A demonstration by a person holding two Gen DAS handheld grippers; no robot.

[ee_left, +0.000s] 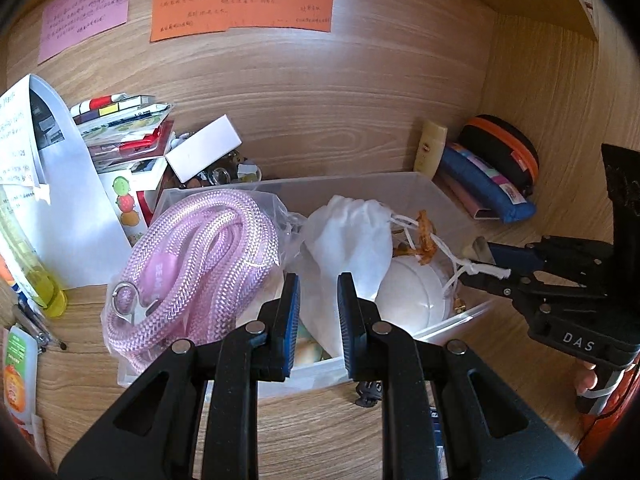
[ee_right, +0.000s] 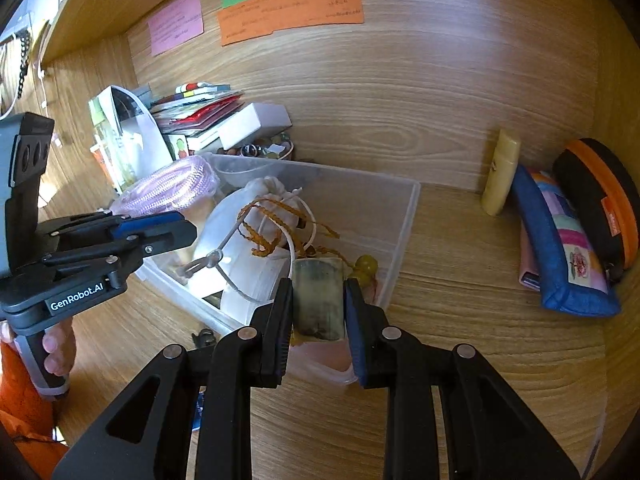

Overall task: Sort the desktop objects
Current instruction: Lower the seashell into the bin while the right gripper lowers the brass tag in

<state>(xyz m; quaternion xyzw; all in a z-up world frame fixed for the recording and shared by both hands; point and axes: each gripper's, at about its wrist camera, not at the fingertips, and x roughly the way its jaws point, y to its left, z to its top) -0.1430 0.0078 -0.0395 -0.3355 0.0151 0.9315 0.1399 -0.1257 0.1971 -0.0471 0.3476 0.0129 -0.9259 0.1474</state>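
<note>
A clear plastic bin [ee_left: 436, 194] [ee_right: 404, 216] sits on the wooden desk. It holds a bagged pink rope [ee_left: 200, 248] [ee_right: 176, 192], a white drawstring pouch [ee_left: 352, 236] [ee_right: 264, 200], a white round object [ee_left: 412, 292] and an orange cord [ee_right: 276, 220]. My right gripper [ee_right: 318, 308] is shut on a greenish stone pendant [ee_right: 318, 300] over the bin's near right corner; it also shows at the right of the left wrist view [ee_left: 486, 260]. My left gripper [ee_left: 318, 320] hovers over the bin's front, jaws a little apart with nothing between them; it also shows in the right wrist view [ee_right: 176, 228].
A stack of booklets and a white box [ee_left: 204, 148] stand at the back left by a paper sheet [ee_left: 60, 184]. A cream tube [ee_right: 500, 172], a blue pouch [ee_right: 560, 248] and a black-orange case [ee_right: 600, 200] lie at the right. Sticky notes [ee_left: 240, 10] hang on the back wall.
</note>
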